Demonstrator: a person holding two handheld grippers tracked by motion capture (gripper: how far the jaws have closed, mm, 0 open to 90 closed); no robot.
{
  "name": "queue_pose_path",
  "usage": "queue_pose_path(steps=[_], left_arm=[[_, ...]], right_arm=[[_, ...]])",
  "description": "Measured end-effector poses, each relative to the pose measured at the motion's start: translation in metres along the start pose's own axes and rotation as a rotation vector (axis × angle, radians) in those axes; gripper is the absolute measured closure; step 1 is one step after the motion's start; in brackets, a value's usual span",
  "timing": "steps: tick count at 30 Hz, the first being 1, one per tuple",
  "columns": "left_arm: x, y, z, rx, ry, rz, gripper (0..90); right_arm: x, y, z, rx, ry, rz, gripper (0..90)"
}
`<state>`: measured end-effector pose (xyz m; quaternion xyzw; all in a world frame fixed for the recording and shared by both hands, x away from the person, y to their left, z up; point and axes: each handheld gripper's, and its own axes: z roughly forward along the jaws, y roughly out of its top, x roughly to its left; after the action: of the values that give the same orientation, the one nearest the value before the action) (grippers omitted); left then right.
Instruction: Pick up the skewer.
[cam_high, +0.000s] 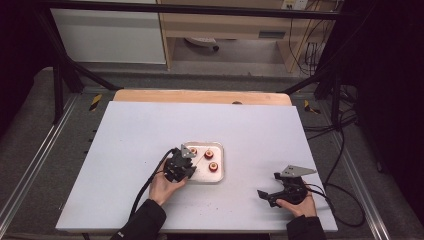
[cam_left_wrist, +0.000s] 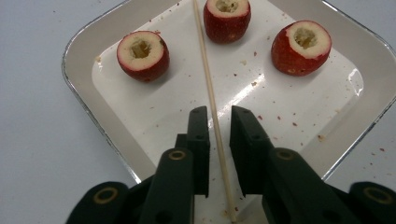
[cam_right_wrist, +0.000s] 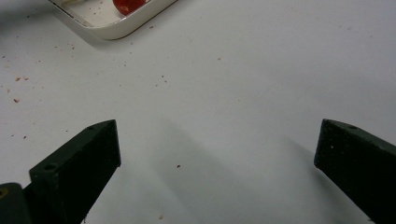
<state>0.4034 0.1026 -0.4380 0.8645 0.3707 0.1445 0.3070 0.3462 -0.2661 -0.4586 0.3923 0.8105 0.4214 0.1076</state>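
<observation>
Between the left claw's (cam_left_wrist: 215, 123) narrowed, not-yet-touching jaws: thin skewer (cam_left_wrist: 208, 88). Likely light, stiff, snappable; grip low, gently. Right claw (cam_right_wrist: 217, 149) wide open, empty.

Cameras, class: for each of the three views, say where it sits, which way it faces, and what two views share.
High view: above the table, facing forward and down; forearms and both claws show.
Left gripper view: on the left claw, facing the tray; black jaws straddle the skewer, a gap on each side.
Right gripper view: on the right claw, facing bare table; jaws wide apart.
All share the tray and red fruit.
</observation>
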Motion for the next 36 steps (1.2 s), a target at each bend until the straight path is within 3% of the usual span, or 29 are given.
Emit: queue_pose_path(steps=[7, 15, 23, 36], left_arm=[[-0.002, 0.0, 0.002, -0.013, 0.008, 0.002, 87.4], [-0.002, -0.002, 0.002, -0.034, 0.026, -0.06, 88.6], [0.002, -0.004, -0.006, -0.069, 0.019, -0.083, 88.7], [0.003, -0.006, -0.032, -0.095, -0.019, -0.037, 88.7]], right_arm=[[0.001, 0.0, 0.0, 0.003, 0.002, 0.005, 1.0], [0.001, 0.0, 0.0, 0.004, 0.002, 0.003, 1.0], [0.001, 0.0, 0.0, 0.002, 0.001, 0.004, 1.0], [0.003, 0.004, -0.001, -0.01, -0.017, -0.019, 0.6]])
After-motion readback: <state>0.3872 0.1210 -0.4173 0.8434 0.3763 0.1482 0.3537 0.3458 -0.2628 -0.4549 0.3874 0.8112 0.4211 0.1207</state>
